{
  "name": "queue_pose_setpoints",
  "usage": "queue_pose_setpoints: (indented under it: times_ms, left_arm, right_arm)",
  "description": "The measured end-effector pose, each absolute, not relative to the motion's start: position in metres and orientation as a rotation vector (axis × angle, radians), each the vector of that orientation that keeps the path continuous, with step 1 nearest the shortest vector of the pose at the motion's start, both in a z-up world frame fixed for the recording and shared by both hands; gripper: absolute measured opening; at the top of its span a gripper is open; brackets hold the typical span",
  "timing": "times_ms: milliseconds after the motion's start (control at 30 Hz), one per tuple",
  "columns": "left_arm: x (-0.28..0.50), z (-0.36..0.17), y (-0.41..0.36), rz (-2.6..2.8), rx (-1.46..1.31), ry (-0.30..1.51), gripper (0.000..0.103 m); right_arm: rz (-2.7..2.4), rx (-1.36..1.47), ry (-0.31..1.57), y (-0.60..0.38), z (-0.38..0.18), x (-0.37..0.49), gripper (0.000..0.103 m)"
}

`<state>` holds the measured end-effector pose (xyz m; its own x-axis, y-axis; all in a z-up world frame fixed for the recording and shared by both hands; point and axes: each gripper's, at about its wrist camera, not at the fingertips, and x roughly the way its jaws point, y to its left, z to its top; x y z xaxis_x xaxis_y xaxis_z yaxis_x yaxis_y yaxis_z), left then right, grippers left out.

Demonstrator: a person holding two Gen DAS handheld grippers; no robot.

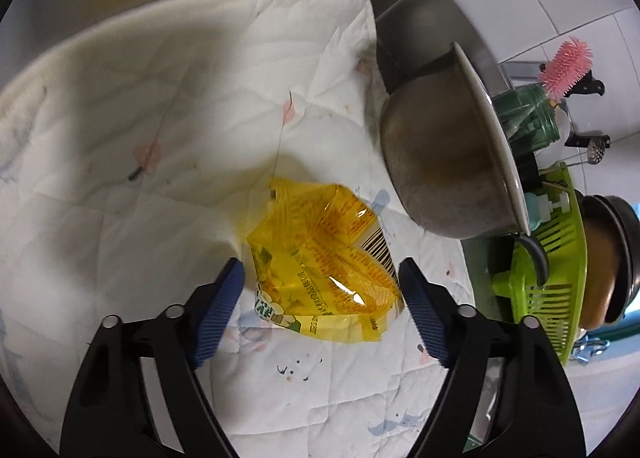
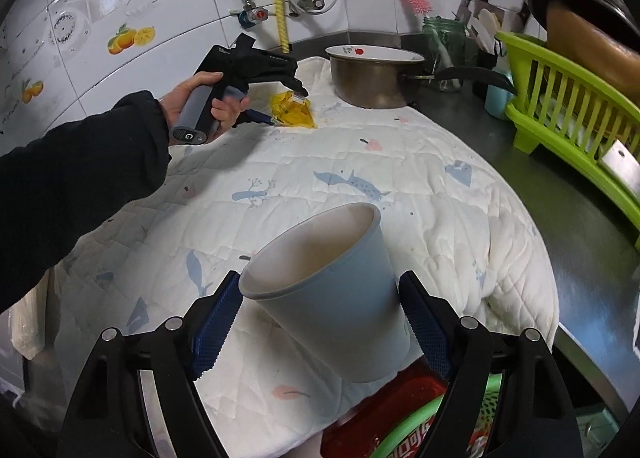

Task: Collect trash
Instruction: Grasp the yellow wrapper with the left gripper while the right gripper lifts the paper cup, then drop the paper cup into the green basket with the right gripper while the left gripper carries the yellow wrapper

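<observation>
A big white quilted cloth (image 1: 140,146) covers the counter under both claws, and a metal pot (image 1: 440,162) sits just past the left claw (image 1: 320,290) on its right side. The right claw (image 2: 320,310) holds a pale paper cup (image 2: 332,290) tipped sideways between its pads, out over the cloth's near edge. The left claw stands wide around the yellow wrapper (image 1: 324,258) on the cloth, not pinching yet; the slippery wrapper could slide out, or the claw could grab cloth too.
</observation>
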<state>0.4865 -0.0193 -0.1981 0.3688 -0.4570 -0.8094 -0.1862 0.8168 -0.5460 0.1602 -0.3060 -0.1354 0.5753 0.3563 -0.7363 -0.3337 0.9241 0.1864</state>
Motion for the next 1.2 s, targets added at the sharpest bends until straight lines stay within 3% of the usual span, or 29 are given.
queue_pose_setpoints:
  times_ms: [133,367,500,767,1200]
  left_arm:
    - [0.483,-0.2,-0.02,-0.199,-0.655,1.188,0.068]
    - [0.469,-0.188,-0.02,-0.224,-0.671,1.142,0.043]
    - [0.458,-0.176,-0.022,-0.235,-0.66,1.106,0.037]
    - [0.409,-0.14,-0.029,-0.294,-0.588,1.062,0.035]
    - [0.266,-0.085,-0.086,-0.526,-0.459,1.039,0.035]
  right_arm:
    - [0.383,0.042,0.868,-0.31,-0.135,0.152,0.077]
    - [0.348,0.093,0.853,-0.322,-0.128,0.134,0.077]
    - [0.326,0.104,0.842,-0.33,-0.124,0.122,0.077]
    - [0.237,0.134,0.829,-0.356,-0.115,0.087,0.077]
    - [-0.044,0.211,0.871,-0.442,-0.128,0.007,0.077]
